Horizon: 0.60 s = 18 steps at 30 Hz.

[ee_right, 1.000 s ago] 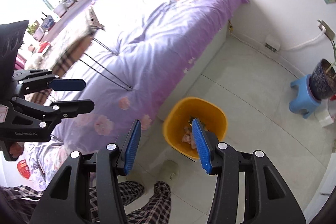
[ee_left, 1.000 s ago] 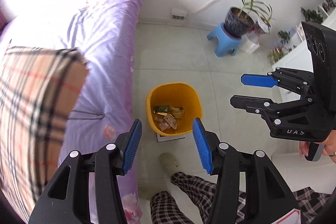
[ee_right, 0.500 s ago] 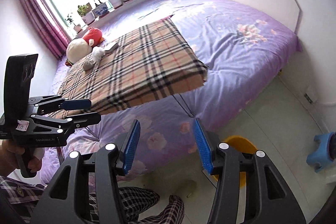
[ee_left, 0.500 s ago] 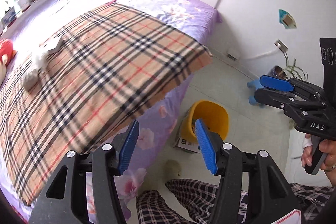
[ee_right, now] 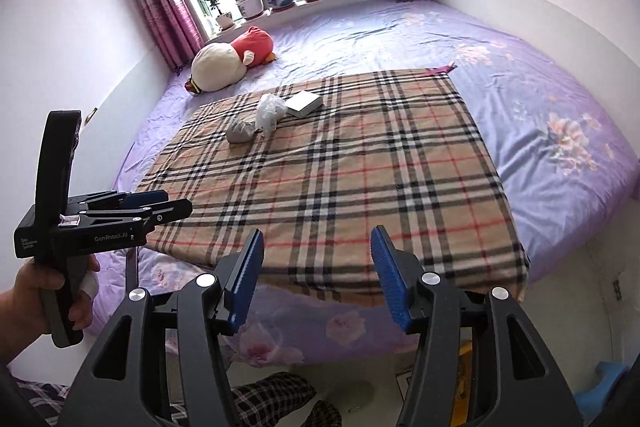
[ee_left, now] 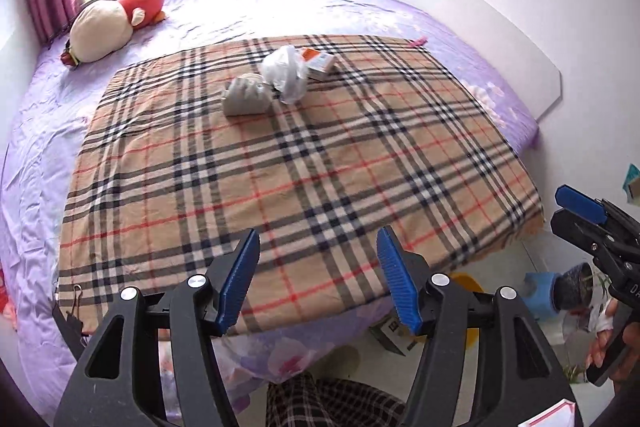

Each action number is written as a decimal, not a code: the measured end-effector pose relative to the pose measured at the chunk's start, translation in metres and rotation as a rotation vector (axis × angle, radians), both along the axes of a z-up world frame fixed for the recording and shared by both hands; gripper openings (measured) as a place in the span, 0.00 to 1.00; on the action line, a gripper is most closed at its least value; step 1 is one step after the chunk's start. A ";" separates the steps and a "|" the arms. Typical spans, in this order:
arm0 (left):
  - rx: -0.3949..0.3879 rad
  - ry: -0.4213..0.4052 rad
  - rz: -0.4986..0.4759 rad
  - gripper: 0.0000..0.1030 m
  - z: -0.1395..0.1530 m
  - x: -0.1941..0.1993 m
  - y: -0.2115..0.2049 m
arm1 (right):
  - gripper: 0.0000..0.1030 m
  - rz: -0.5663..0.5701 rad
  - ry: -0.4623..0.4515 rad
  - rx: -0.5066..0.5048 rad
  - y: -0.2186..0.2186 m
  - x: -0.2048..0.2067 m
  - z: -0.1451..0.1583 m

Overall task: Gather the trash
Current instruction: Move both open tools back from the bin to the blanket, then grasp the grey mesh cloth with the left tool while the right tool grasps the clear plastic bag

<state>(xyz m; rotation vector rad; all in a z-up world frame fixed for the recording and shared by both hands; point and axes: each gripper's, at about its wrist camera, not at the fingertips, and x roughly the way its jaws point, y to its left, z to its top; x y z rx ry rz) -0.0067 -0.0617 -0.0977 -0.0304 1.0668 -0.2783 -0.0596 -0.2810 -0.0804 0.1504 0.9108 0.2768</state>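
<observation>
Reaching for the next trash: left gripper [ee_left: 318,273] and right gripper [ee_right: 316,277], empty, jaws just widening. Crumpled wad [ee_left: 245,95], plastic bag [ee_left: 285,72], small box [ee_left: 319,61] lie mid-blanket [ee_left: 320,187]; next needs a long reach.

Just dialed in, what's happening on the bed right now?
A person holds the left gripper and right gripper over the near edge of the plaid blanket, jaws just opening, nothing between them. Untouched at its far end: a grey wad, a plastic bag and a small box.
</observation>
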 end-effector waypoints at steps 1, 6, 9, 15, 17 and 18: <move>0.005 -0.002 0.014 0.65 -0.002 0.008 0.004 | 0.55 0.008 0.000 -0.003 0.004 0.009 -0.001; 0.022 0.011 0.046 0.65 -0.016 0.053 0.015 | 0.56 0.018 0.019 -0.017 0.024 0.057 -0.011; 0.020 0.024 0.053 0.65 -0.024 0.080 0.018 | 0.56 0.017 0.040 -0.019 0.034 0.083 -0.018; 0.026 0.052 0.050 0.63 -0.041 0.126 0.021 | 0.57 0.013 0.066 -0.030 0.050 0.128 -0.028; 0.022 0.066 0.051 0.63 -0.046 0.138 0.023 | 0.58 0.012 0.071 -0.032 0.053 0.139 -0.030; 0.021 0.070 0.050 0.62 -0.048 0.144 0.023 | 0.58 0.011 0.073 -0.032 0.055 0.144 -0.032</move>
